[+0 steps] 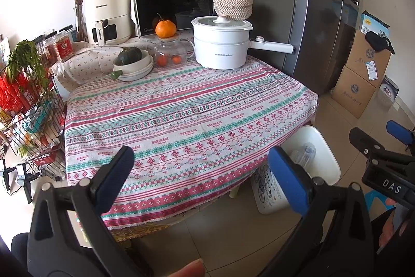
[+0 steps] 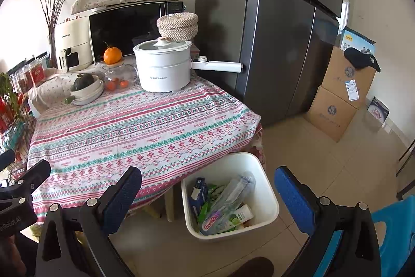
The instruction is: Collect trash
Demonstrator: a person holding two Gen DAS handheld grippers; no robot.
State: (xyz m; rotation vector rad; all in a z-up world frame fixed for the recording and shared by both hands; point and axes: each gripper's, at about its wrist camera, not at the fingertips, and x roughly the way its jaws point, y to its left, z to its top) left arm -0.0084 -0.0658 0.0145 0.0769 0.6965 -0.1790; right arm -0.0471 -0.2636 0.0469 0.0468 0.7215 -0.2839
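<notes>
Both grippers, left gripper (image 1: 199,173) and right gripper (image 2: 207,188), hang with jaws spread wide, holding nothing. One white bin (image 2: 262,173) stands on the floor just beside the table (image 2: 129,126), holding the trash (image 2: 220,204): several wrappers, one reading "GamOn". Two cardboard boxes (image 2: 339,95) are stacked by the fridge (image 2: 280,30). The tablecloth repeats "HANDMADE".

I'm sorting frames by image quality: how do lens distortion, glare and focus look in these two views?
Left wrist view: strong fisheye bending the fridge and table edge, dark corners, mild sheen on the microwave door, a blurred fingertip at the bottom. Right wrist view: same curvature, sharp bin contents, soft daylight, no harsh glare.
</notes>
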